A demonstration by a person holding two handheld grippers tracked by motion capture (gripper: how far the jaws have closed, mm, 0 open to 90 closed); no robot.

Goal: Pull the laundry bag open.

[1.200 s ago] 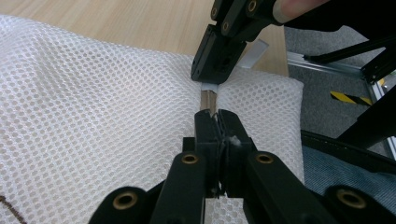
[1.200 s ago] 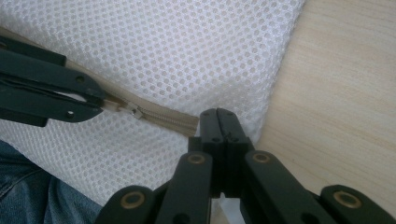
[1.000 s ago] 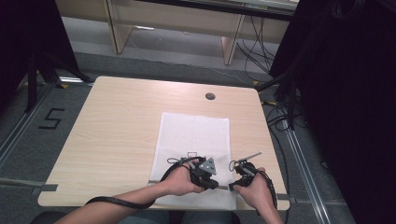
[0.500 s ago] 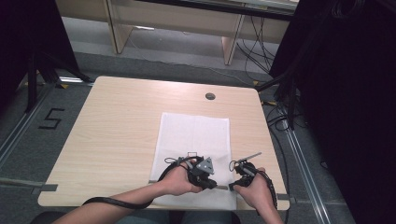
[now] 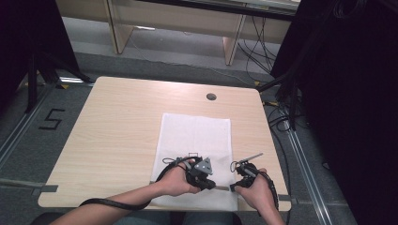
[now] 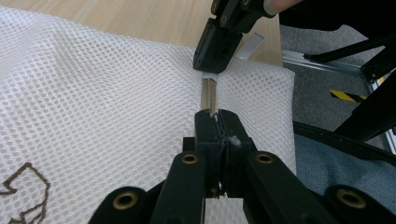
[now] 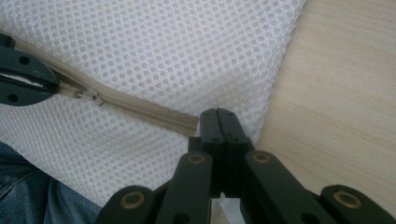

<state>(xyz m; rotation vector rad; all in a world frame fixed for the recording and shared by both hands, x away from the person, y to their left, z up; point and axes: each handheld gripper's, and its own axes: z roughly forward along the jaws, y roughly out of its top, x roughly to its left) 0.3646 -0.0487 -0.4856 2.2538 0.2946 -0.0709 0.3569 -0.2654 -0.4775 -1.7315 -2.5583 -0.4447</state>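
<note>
Nothing has shifted since a second ago: left gripper stays clamped on the zipper pull, right gripper pinching the mesh bag at the zipper's end, so the zip is not yet drawn

A white mesh bag lies flat on the wooden table.

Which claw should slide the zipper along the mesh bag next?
Probably the left claw: it pinches the zipper by the slider. The right claw clamps the zipper's end, anchoring the bag.
</note>
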